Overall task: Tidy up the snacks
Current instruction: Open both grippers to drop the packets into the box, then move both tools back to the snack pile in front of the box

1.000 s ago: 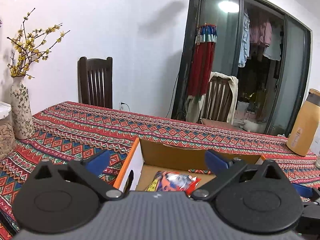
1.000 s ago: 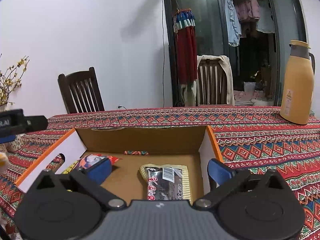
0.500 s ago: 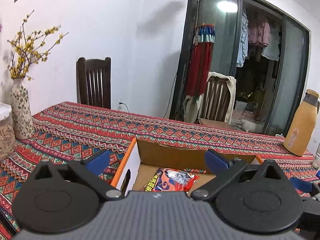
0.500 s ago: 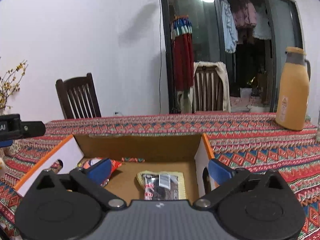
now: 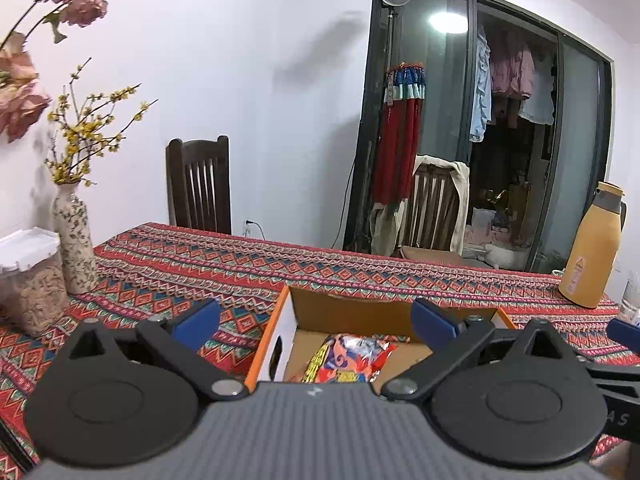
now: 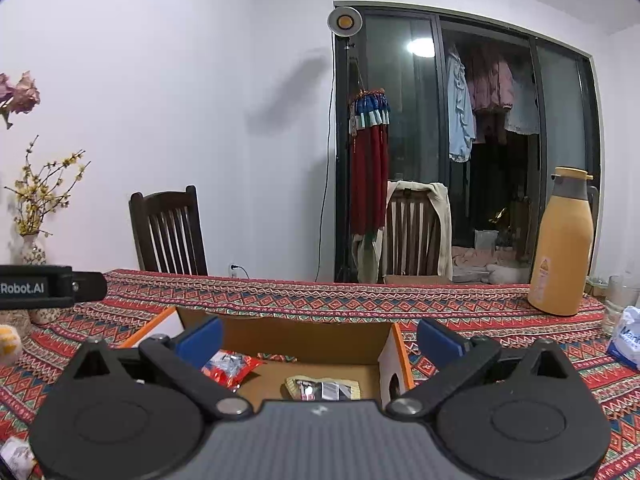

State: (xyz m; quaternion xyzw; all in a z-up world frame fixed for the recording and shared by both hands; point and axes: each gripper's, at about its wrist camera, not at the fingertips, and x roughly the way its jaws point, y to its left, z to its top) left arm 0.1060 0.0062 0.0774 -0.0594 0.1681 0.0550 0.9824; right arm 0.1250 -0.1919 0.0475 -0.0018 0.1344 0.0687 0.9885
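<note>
Box, cardboard w/ orange rim, is seen open-topped on patterned tablecloth, approx. centre of table. Two snack packs are held inside: red/orange/yellow foil pack toward box's left side, and black-and-yellow wrapped pack lying flat on box floor, more to the right. Packs are apart, not touching.

Left gripper is held above near-left part of box, blue pads spread wide, nothing gripped between them. Red foil pack is seen between and below the fingers, not contacted.

Right gripper is likewise held over near edge of box, blue pads set wide apart, empty. Black-and-yellow pack is seen just below its centre line; red foil pack appears by its left finger. Part of left gripper body, w/ white lettering, is visible at left edge of right wrist view.

Elsewhere on table: yellow thermos far right, floral vase w/ yellow blossoms far left, clear lidded container beside vase, white-blue packet at right edge. Two wooden chairs are seen behind table; one is draped w/ cloth.
</note>
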